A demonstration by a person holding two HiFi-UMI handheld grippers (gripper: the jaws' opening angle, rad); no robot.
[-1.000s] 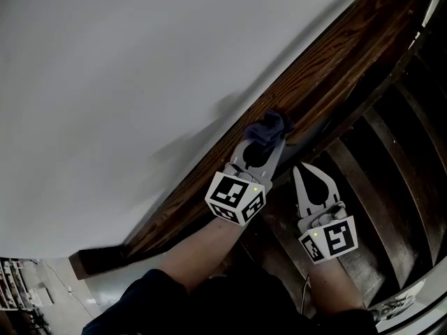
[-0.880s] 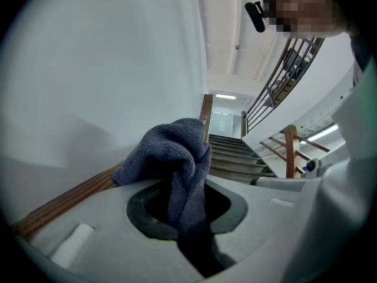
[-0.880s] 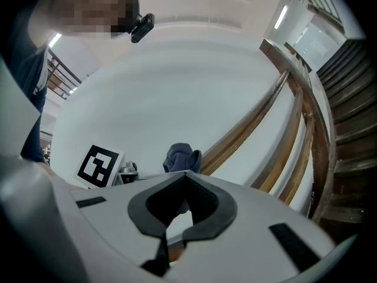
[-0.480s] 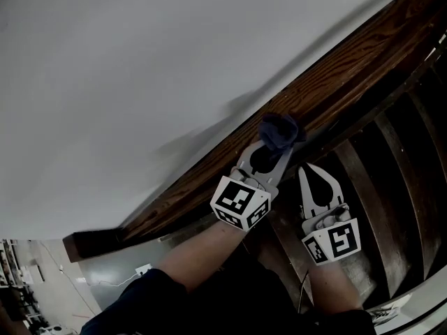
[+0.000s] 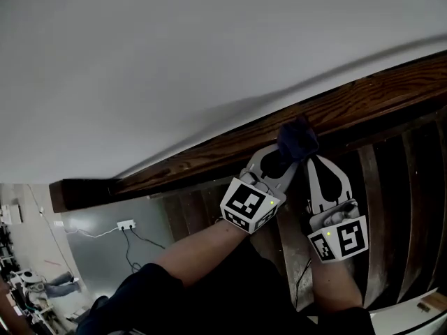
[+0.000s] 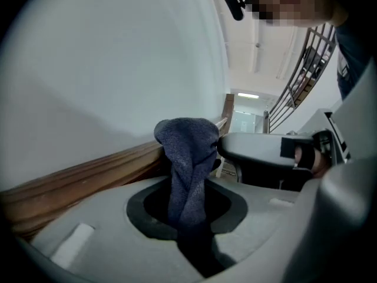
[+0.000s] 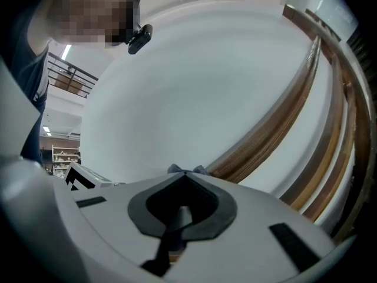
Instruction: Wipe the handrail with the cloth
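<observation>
A dark wooden handrail (image 5: pixel 209 155) runs along the white wall, from lower left to upper right in the head view. My left gripper (image 5: pixel 292 149) is shut on a dark blue cloth (image 5: pixel 297 137) that presses against the rail's near edge. In the left gripper view the cloth (image 6: pixel 187 158) stands bunched between the jaws, with the handrail (image 6: pixel 76 178) behind it. My right gripper (image 5: pixel 316 158) sits just right of the left one, below the rail, its jaws together with nothing in them. In the right gripper view the handrail (image 7: pixel 277 122) curves upward and a scrap of cloth (image 7: pixel 185 170) shows past the tips.
A white wall (image 5: pixel 174 61) fills the space above the rail. Dark stair balusters (image 5: pixel 391 208) lie below and to the right. A grey lower wall with a socket and cables (image 5: pixel 129 225) shows at lower left. The rail's end (image 5: pixel 63 194) is at the left.
Both grippers have slid rightward along the rail with the cloth. The view has swung, so the rail lies flatter and more of the room at lower left shows.
</observation>
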